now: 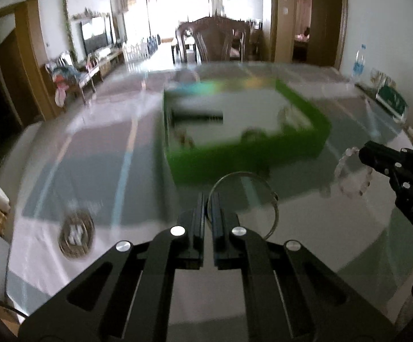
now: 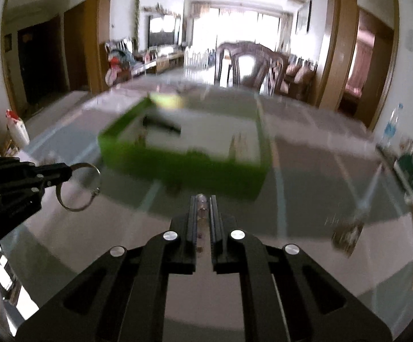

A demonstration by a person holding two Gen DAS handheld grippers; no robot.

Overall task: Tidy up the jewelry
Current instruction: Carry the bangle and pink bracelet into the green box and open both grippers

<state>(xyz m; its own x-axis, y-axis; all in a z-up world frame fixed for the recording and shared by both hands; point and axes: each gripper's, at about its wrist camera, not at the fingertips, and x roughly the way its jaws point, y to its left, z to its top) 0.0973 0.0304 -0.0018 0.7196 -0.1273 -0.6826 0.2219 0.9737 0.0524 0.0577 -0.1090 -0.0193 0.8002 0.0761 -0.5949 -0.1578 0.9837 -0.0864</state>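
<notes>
My left gripper point(image 1: 207, 199) is shut on a thin silver bangle point(image 1: 272, 199) and holds it above the glass table; it also shows in the right wrist view point(image 2: 68, 171) with the bangle point(image 2: 92, 191). My right gripper point(image 2: 203, 199) is shut on a clear beaded bracelet point(image 2: 202, 202); in the left wrist view point(image 1: 363, 154) the bracelet point(image 1: 346, 179) hangs from it. A green box point(image 1: 235, 159) with a white lined inside stands just ahead of both grippers, blurred; the right wrist view shows it too point(image 2: 183, 168). A dark strip and small items lie in it.
A round woven coaster point(image 1: 76, 235) lies on the glass table at the left. A water bottle point(image 1: 359, 64) and green packages point(image 1: 392, 101) stand at the right edge. Wooden chairs point(image 1: 212, 41) stand beyond the table's far side.
</notes>
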